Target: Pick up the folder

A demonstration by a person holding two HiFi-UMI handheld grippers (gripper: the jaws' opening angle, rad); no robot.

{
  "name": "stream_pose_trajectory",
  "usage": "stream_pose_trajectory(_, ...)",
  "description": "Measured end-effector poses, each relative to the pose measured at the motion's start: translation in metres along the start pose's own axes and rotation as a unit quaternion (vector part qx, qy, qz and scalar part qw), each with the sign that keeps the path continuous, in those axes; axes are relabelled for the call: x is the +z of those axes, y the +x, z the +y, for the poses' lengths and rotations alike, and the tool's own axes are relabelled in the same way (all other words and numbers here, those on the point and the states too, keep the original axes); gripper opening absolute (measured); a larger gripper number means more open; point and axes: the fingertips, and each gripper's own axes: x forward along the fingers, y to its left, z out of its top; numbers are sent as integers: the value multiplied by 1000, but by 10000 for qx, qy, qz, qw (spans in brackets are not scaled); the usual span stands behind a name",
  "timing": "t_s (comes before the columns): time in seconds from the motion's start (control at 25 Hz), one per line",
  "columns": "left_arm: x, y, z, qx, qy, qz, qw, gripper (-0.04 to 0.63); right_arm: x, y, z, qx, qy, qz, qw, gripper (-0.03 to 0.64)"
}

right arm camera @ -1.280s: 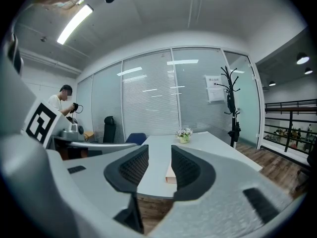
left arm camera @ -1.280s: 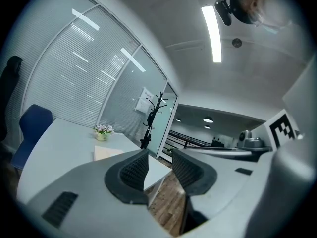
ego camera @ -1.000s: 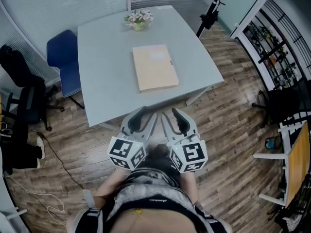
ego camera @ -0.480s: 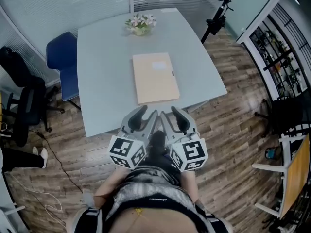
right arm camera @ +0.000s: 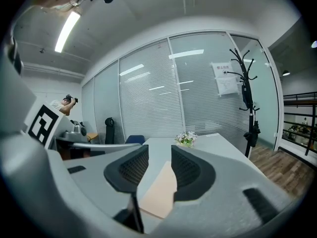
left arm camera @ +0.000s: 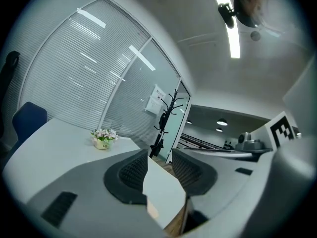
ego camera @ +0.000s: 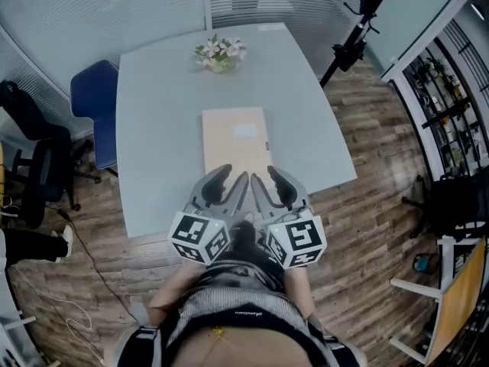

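Note:
A beige folder [ego camera: 234,138] lies flat on the light grey table [ego camera: 153,151], its long side pointing away from me. Both grippers are held side by side at the table's near edge, just short of the folder's near end. My left gripper [ego camera: 229,180] is open with nothing between its jaws. My right gripper [ego camera: 269,180] is open and empty too. The right gripper view looks through the right gripper [right arm camera: 159,167] onto the folder [right arm camera: 159,195]. Through the left gripper [left arm camera: 160,170] I see the table corner and a sliver of the folder [left arm camera: 151,211].
A small pot of flowers [ego camera: 220,53] stands at the table's far edge. A blue chair [ego camera: 93,105] and a black chair [ego camera: 30,155] are left of the table. A black stand [ego camera: 359,29] and shelves [ego camera: 451,113] are to the right, on wooden floor.
The person has stepped toward the table. The table and folder have come nearer, and both grippers now reach the table's near edge, jaws unchanged.

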Motion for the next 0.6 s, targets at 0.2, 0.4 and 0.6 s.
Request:
stream_pose_trajectory(0.2,0,36,16,271,-44,49,9996,140,0,28,-28,243,-12,113,9996,144)
stream_pose_trajectory(0.4,-1,61,35,586,-57,55,9982,140,-6,53,-49,502,-83,260,9984,144)
stream_pose_trajectory(0.6,-8,74,62,955,-113,155,9952,140,-21,73,-75,555,-39,493,9972,144)
